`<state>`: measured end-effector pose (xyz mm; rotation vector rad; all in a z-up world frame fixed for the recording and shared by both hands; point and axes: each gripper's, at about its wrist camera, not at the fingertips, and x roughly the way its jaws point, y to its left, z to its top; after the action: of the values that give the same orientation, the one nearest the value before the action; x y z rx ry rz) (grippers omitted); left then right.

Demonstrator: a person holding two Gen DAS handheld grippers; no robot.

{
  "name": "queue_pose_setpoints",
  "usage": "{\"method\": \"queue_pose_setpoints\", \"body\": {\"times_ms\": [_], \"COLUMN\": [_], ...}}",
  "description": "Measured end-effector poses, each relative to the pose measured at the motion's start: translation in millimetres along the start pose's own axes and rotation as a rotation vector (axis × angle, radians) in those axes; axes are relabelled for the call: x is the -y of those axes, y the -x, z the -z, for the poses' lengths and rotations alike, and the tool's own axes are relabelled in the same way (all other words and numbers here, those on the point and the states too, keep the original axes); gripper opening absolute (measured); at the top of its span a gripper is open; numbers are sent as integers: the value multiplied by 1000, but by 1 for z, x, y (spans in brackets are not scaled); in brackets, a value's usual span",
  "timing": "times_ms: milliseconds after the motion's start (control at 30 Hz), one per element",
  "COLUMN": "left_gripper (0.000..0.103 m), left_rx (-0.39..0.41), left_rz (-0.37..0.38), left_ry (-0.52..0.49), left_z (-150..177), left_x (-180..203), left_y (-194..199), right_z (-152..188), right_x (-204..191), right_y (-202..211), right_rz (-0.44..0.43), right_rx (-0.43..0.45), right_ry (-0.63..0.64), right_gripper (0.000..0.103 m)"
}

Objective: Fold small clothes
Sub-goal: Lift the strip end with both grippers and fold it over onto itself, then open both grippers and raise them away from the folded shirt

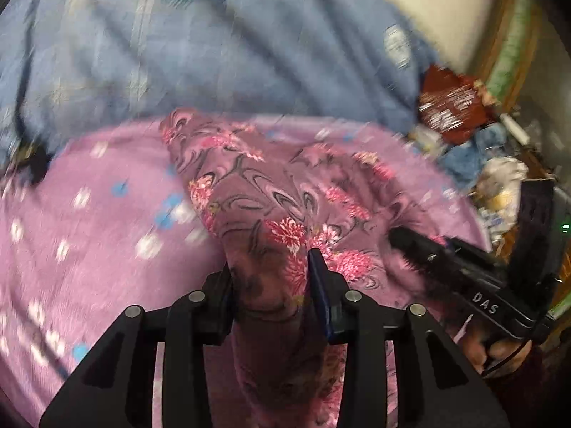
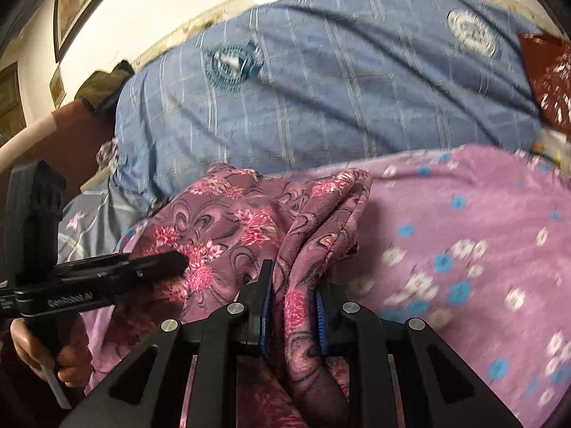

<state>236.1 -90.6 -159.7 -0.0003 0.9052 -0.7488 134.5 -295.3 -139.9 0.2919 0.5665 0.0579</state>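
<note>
Both tongs are clamped on the flowery maroon cloth [image 2: 228, 228], left gripper [image 1: 273, 278] and right gripper [image 2: 294, 296] each pinching a bunched edge over the lilac bedsheet [image 2: 464, 221], so I'd guess the fold's barely started, nothing lying flat yet.

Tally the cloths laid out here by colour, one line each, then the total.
Maroon floral garment, pinched by left gripper and right gripper: 1
Lilac dotted bedsheet: 1
Blue checked blanket: 1
Red patterned cloth: 1
Total: 4
</note>
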Motion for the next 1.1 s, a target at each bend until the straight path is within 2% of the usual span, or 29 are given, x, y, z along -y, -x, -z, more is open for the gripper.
{"method": "queue_pose_setpoints", "body": {"times_ms": [33, 67, 100, 133, 167, 233, 300, 400, 467, 533, 567, 667, 733, 833, 967, 1033, 1100], "left_gripper": [36, 43, 55, 60, 61, 61, 61, 61, 61, 62, 64, 83, 84, 85, 85, 89, 97], "left_rx": [-54, -104, -99, -88, -89, -77, -57, 24, 73, 129, 153, 216, 255, 256, 274, 313, 357], "left_rz": [-28, -61, -66, -65, -63, -64, -89, -129, -156, -215, -249, -345, -387, -451, -526, -555, -556], "left_ry": [26, 45, 63, 78, 87, 88, 84, 64, 67, 85, 93, 95, 73, 3, -55, -71, -71], "left_z": [7, 13, 18, 18, 17, 13, 11, 9, 10, 10, 13, 32, 48, 66, 74, 75, 76], "left_x": [-11, -20, -27, -31, -33, -33, -32, -26, -23, -19, -13, 5, 19, 45, 69, 83, 93], "left_y": [-11, -22, -24, -23, -22, -18, -13, 8, 22, 40, 51, 80, 96, 117, 147, 169, 189], "right_z": [5, 10, 18, 23, 29, 28, 22, 17, 14, 13, 14, 14, 11, 3, -8, -10, -11], "right_x": [-4, -7, -9, -9, -7, -3, 2, 9, 9, 7, 5, 4, 1, -9, -27, -39, -54], "right_y": [-8, -19, -37, -50, -61, -61, -58, -51, -35, -13, 3, 32, 49, 77, 121, 144, 168], "right_rz": [11, 39, 85, 127, 154, 167, 155, 158, 165, 201, 227, 247, 244, 270, 252, 247, 249], "right_rx": [-22, -54, -116, -169, -198, -172, -177, -174, -131, -63, -26, 13, 20, 32, 82, 110, 141], "right_ry": [12, 32, 63, 81, 90, 63, 33, -20, -43, -48, -49, -68, -71, -57, -48, -25, 6], "right_gripper": [20, 25, 27, 34, 40, 49, 52, 52, 52, 52, 52, 52, 52, 53, 58, 61, 62]}}
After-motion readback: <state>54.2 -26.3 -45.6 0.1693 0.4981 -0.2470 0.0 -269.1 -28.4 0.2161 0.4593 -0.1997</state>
